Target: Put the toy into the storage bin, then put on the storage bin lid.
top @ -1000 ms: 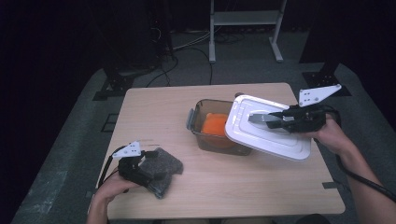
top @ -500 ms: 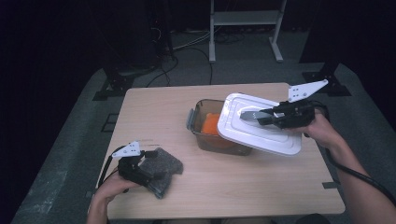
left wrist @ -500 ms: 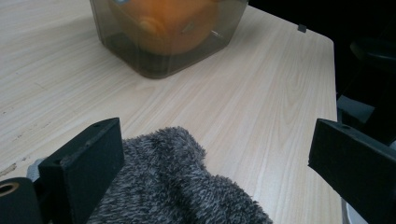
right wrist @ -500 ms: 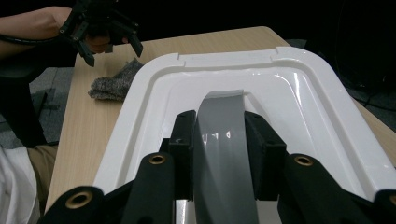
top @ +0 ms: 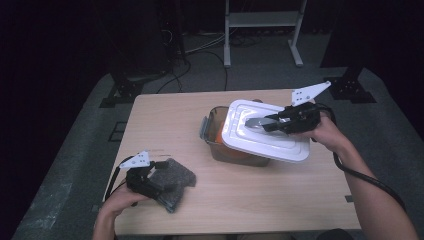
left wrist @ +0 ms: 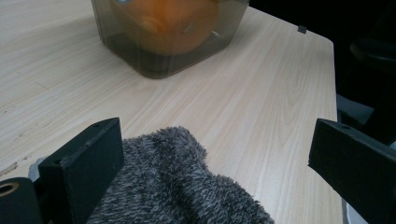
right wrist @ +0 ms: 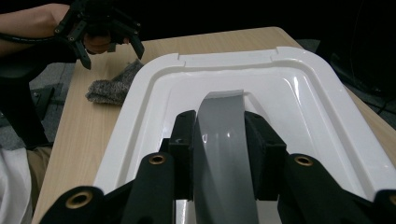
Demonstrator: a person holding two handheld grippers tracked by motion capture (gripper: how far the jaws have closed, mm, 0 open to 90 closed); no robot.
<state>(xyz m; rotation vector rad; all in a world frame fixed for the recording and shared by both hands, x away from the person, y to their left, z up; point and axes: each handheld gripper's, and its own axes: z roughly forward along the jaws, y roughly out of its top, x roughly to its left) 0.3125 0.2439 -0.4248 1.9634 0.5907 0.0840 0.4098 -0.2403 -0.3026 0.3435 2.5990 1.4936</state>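
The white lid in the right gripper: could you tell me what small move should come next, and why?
Probably shift the white lid a little further toward the container's left end, then level it. The right gripper, shut on the lid's grey handle, holds it tilted above the container, whose left end with the orange contents is uncovered.

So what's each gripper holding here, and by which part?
Right gripper clamps the white plastic lid by its grey handle strap. Left gripper straddles the grey fuzzy cloth, jaws open.

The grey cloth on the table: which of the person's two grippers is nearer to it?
Left. The left gripper rests over the grey cloth; the right gripper holds the white lid across the table.
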